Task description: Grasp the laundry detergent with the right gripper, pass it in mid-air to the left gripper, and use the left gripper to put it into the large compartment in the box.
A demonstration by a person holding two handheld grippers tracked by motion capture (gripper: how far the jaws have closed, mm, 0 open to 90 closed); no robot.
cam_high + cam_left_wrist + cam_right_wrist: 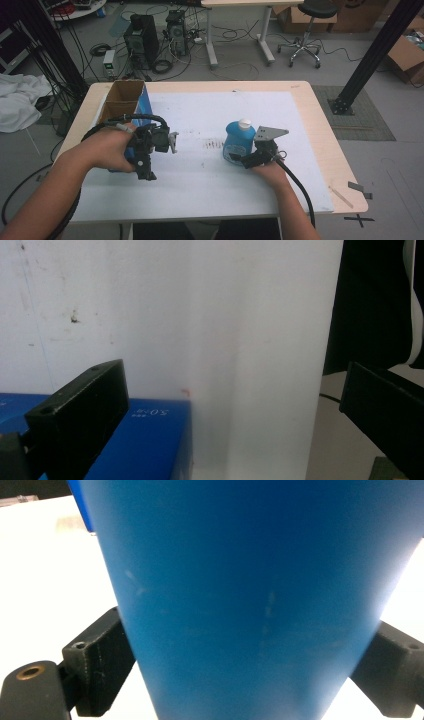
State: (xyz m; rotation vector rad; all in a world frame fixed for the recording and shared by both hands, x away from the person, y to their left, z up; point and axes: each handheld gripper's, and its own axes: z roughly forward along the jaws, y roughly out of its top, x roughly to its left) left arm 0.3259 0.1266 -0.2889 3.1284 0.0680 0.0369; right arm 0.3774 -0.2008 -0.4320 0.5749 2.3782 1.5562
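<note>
A blue bottle (pixel 239 142) with a white cap (pixel 244 123) stands upright on the white mat, right of the middle. My right gripper (pixel 240 158) comes at it from the near side, low on its body. In the right gripper view the blue bottle (pixel 250 605) sits between the two black jaws, and both pads touch its sides. My left gripper (pixel 145 167) is held above the mat's left part, beside the blue-sided cardboard box (pixel 122 97). In the left gripper view the jaws stand wide apart around bare mat, with the blue box (pixel 145 440) behind the left jaw.
The white mat (pixel 215 190) covers most of the wooden table (pixel 320 125). The open cardboard box takes the far left corner. A grey strip and a black tape cross (pixel 361 189) lie at the near right corner. A black post (pixel 370 55), a stool and computers stand on the floor beyond.
</note>
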